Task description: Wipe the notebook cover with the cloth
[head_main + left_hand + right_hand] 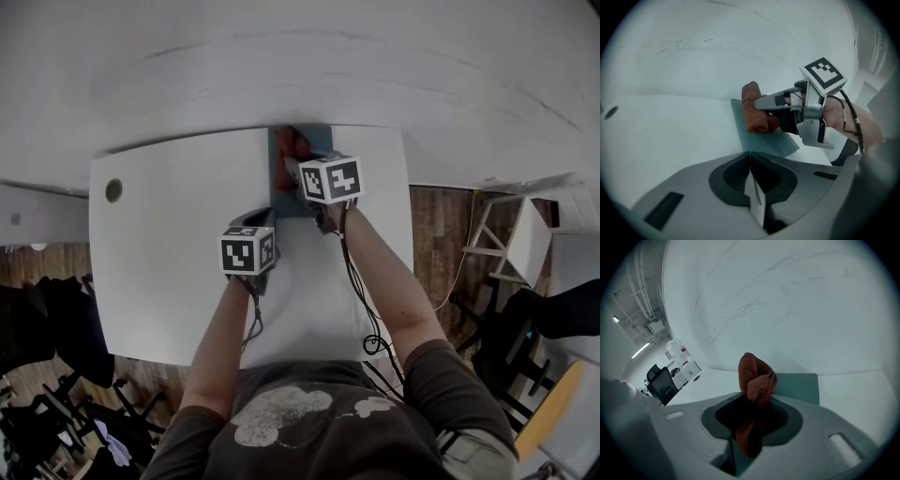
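A round cable hole [113, 190] sits near the left edge of the white table [178, 272]. Right of it, the left gripper [266, 219] has its jaws pressed together on the near left corner of the teal notebook [278, 190]. The left gripper view shows that corner running in between the closed jaws. The notebook lies flat at the table's far edge, against the pale wall [281, 66]. A bunched rust-red cloth [292, 145] rests on the far part of its cover, pinched between the jaws of the right gripper [296, 167]. In the right gripper view, the cloth [754, 376] bulges up past the jaw tips, with the notebook [797, 386] just behind it.
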The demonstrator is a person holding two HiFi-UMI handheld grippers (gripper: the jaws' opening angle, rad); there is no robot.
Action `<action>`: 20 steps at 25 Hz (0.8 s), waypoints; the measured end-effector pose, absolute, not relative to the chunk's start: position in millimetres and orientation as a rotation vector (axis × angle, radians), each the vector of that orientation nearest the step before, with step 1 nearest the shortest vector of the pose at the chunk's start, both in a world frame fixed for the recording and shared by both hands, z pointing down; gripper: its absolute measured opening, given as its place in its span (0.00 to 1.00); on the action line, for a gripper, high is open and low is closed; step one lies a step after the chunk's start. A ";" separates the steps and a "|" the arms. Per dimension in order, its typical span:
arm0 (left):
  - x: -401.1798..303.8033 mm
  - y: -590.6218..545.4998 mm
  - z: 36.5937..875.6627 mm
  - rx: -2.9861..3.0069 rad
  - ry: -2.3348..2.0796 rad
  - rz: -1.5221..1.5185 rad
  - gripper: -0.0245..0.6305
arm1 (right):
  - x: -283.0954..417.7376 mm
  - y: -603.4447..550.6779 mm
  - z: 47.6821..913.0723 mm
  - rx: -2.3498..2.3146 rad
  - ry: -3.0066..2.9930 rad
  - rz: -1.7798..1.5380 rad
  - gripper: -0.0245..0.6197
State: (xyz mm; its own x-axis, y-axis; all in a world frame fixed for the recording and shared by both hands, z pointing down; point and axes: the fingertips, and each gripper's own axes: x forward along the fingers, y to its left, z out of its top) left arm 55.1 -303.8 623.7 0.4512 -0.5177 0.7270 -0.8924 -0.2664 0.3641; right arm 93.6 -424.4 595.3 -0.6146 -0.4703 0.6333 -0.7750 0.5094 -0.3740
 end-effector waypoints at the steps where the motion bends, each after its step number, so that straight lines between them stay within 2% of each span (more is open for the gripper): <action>1: 55.0 -303.7 623.8 1.928 -1.183 0.615 0.04 | 96.3 -424.0 595.3 1.028 -2.298 0.904 0.20; 20: 55.7 -303.2 623.8 1.923 -1.198 0.619 0.04 | 166.8 -418.4 595.6 1.147 -2.249 0.942 0.21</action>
State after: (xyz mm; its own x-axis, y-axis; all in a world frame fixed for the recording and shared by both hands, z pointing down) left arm 55.7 -303.2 623.8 0.4390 -0.5228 0.7307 -0.8985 -0.2589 0.3545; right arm 166.8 -418.4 595.6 -0.5567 -0.5247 0.6440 -0.8270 0.4228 -0.3704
